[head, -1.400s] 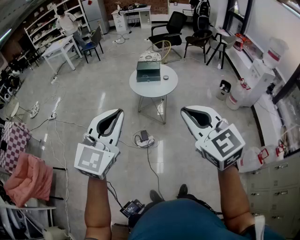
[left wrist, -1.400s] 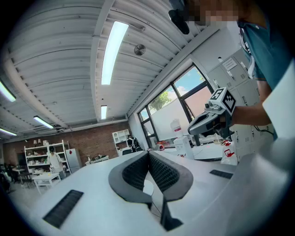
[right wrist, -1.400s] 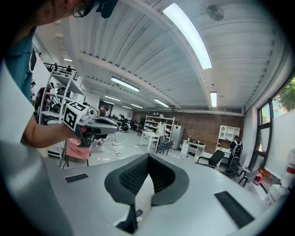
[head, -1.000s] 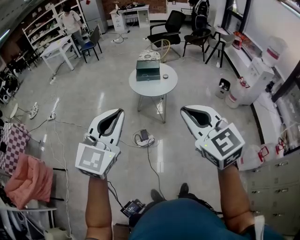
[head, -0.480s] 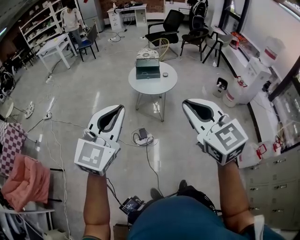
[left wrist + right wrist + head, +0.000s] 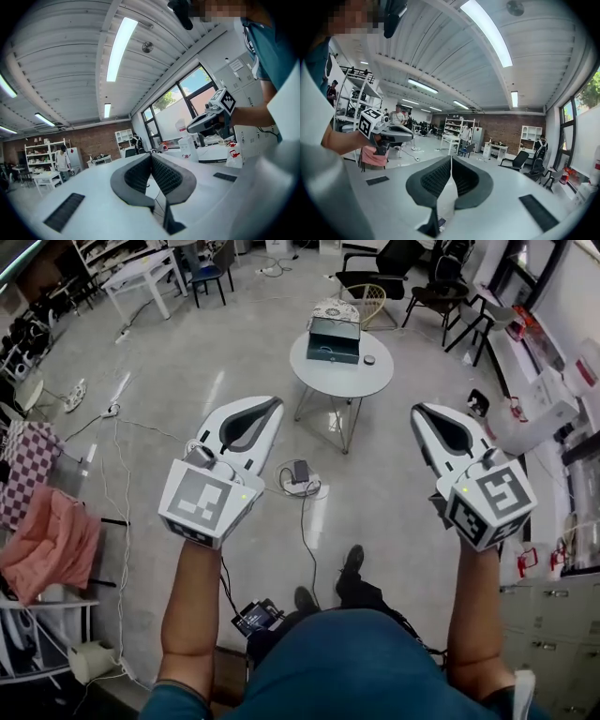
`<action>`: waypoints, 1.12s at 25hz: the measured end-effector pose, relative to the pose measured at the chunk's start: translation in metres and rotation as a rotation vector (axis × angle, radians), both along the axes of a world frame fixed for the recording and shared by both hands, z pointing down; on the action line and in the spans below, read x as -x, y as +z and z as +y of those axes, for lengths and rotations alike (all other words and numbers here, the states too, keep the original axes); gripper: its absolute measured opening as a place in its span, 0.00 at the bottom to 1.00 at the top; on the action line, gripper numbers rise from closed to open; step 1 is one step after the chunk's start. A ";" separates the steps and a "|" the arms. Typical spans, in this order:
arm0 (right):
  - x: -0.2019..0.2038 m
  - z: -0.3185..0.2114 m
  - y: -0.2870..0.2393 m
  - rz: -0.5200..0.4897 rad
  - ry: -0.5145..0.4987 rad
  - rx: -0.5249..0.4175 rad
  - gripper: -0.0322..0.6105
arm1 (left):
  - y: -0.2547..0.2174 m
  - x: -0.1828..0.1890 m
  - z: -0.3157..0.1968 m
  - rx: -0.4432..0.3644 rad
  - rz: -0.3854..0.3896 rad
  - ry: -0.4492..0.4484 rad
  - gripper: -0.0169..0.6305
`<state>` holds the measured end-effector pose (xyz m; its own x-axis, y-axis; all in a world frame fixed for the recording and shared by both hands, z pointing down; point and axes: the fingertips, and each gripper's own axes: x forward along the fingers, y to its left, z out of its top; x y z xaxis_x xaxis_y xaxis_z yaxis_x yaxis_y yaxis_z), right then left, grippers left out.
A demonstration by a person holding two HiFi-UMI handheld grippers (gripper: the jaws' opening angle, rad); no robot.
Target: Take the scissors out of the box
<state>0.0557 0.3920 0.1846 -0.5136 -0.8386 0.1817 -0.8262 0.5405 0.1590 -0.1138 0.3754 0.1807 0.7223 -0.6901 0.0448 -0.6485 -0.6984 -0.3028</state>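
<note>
A dark green box (image 6: 335, 340) sits on a round white table (image 6: 340, 371) far ahead of me, in the head view. No scissors show in any view. My left gripper (image 6: 273, 405) is held out in front at the left, jaws shut with nothing between them. My right gripper (image 6: 420, 412) hangs at the right, also shut and empty. Both are well short of the table, above the bare floor. In the left gripper view the pads (image 6: 161, 171) meet at the tip (image 6: 151, 156); the right gripper view shows its tip (image 6: 451, 159) closed too.
A small round object (image 6: 369, 359) lies on the table beside the box. A wicker chair (image 6: 362, 298) and black chairs (image 6: 394, 257) stand behind it. A power strip with cables (image 6: 300, 472) lies on the floor ahead. Pink cloth (image 6: 47, 545) hangs at left; cabinets (image 6: 553, 634) at right.
The view has moved forward and tipped down: the table and box now sit higher and closer. Both grippers have risen and spread slightly apart, still shut.
</note>
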 end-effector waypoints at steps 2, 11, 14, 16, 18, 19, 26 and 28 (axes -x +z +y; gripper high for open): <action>-0.008 -0.025 0.006 -0.009 -0.014 0.012 0.11 | 0.006 -0.007 -0.020 0.016 -0.005 -0.017 0.05; -0.064 -0.124 0.020 -0.036 -0.078 0.034 0.11 | 0.011 -0.070 -0.103 0.032 -0.028 -0.069 0.05; -0.078 -0.151 0.023 -0.040 -0.106 0.040 0.11 | 0.012 -0.086 -0.126 0.039 -0.033 -0.088 0.05; -0.085 -0.168 0.024 -0.045 -0.121 0.044 0.11 | 0.011 -0.095 -0.141 0.041 -0.038 -0.103 0.05; -0.093 -0.184 0.026 -0.053 -0.135 0.047 0.11 | 0.012 -0.104 -0.154 0.045 -0.045 -0.117 0.05; -0.097 -0.191 0.027 -0.057 -0.144 0.048 0.11 | 0.013 -0.108 -0.160 0.047 -0.048 -0.124 0.05; -0.132 -0.230 0.037 -0.084 -0.184 0.059 0.11 | 0.019 -0.150 -0.197 0.055 -0.076 -0.153 0.05; -0.144 -0.240 0.040 -0.087 -0.183 0.057 0.11 | 0.022 -0.162 -0.206 0.058 -0.080 -0.152 0.05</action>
<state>0.1992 0.1519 0.2244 -0.6724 -0.7194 0.1741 -0.7226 0.6890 0.0560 0.0486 0.1692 0.2024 0.6024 -0.7856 0.1412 -0.7232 -0.6121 -0.3199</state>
